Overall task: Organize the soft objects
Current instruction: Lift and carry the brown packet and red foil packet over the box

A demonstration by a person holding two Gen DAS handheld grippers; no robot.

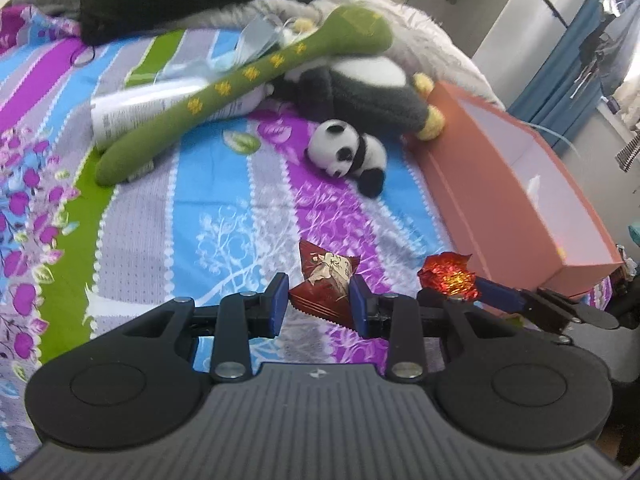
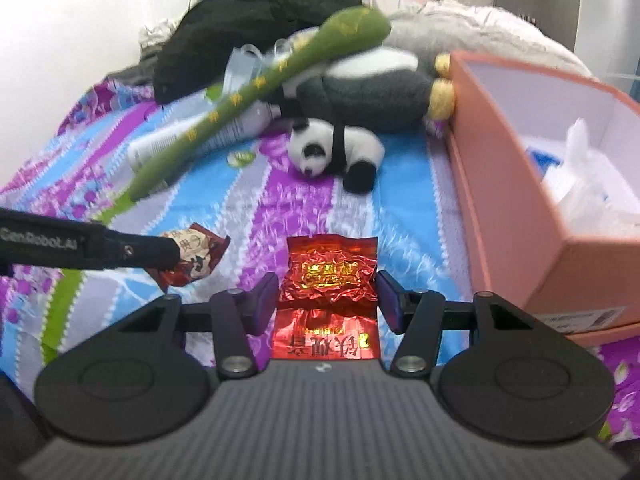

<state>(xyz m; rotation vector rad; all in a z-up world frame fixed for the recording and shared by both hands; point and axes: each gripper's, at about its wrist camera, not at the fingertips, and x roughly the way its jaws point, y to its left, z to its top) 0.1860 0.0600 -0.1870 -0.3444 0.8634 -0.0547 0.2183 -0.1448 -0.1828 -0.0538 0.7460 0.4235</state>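
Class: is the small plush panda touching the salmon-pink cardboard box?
Apart. The right wrist view shows bedsheet between the small plush panda and the salmon-pink cardboard box.
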